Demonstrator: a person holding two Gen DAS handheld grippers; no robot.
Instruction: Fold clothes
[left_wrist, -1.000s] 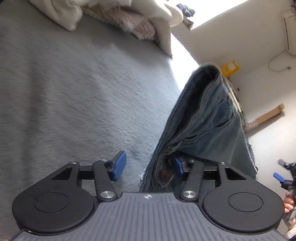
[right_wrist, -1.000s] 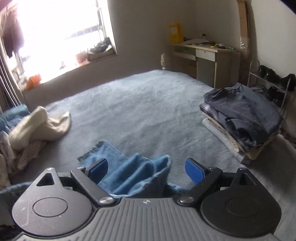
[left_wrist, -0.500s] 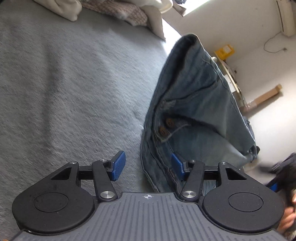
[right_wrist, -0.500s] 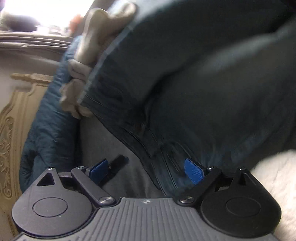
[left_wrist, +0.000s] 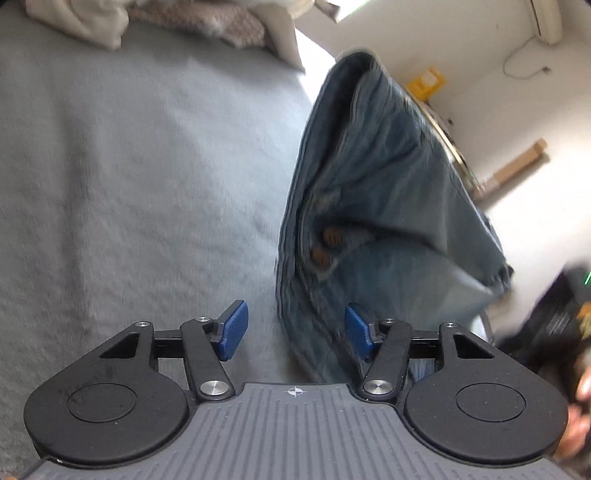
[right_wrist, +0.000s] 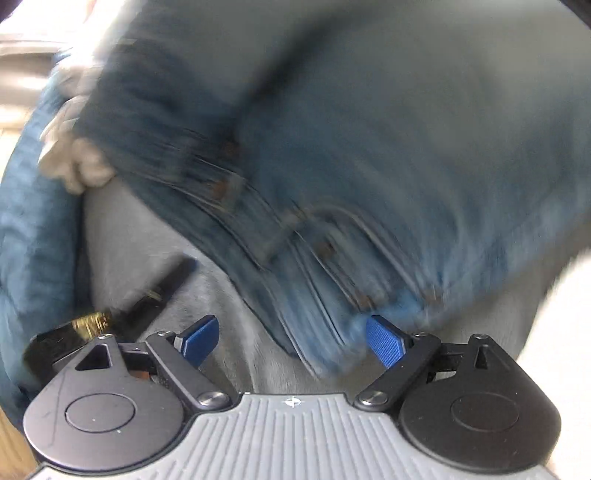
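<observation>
Jeans (left_wrist: 373, 206) swung up and across in a blur since a second ago, hanging above the grey bed (left_wrist: 140, 177).
Best move: lay the waistband flat first. Left gripper (left_wrist: 293, 330) and right gripper (right_wrist: 291, 341) both gaped wide, denim between the pads, unclamped. No containers seen.

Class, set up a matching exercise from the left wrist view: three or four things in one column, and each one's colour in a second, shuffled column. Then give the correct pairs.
Things
1. denim jeans
2. fuzzy bed cover
3. pads on the left tongs
4. small box by the far wall

Colours
A. yellow
B. bright blue
C. grey
D. faded dark blue

Pairs: 1-D, 2-C, 3-B, 4-A
</observation>
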